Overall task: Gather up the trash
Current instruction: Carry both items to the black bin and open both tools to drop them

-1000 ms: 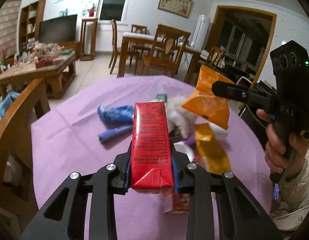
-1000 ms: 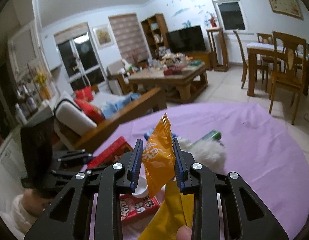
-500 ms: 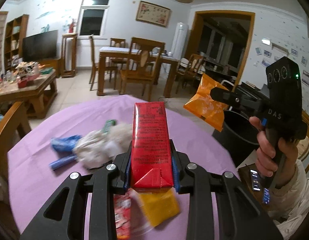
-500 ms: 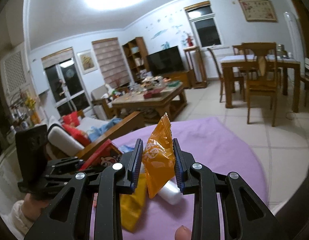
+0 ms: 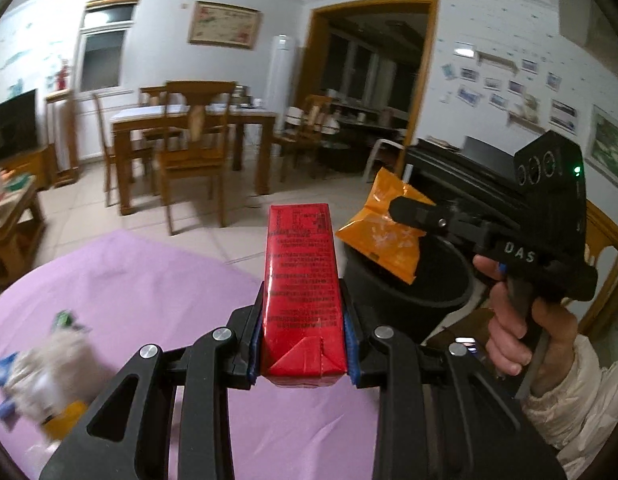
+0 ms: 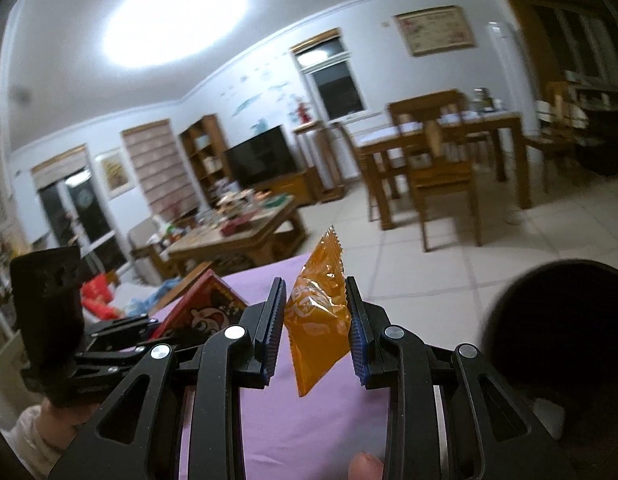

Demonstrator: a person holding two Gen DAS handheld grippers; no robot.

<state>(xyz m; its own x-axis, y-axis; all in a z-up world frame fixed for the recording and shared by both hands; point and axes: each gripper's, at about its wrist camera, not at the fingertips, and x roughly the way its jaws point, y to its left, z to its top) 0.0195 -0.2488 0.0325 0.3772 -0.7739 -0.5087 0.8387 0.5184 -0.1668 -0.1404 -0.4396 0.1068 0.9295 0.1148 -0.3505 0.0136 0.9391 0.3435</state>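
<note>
Both tools have swung toward the black bin [image 5: 409,280], left tool [image 5: 303,344] pinching red carton [image 5: 303,280], right tool [image 6: 317,320] orange wrapper [image 6: 317,316].

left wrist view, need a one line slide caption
Left gripper clamps a red carton while the right gripper holds an orange wrapper above the black bin.

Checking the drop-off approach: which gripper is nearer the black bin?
Right. The right gripper holds the orange wrapper over the black bin; the left gripper, holding the red carton, sits over the purple table beside it.
</note>
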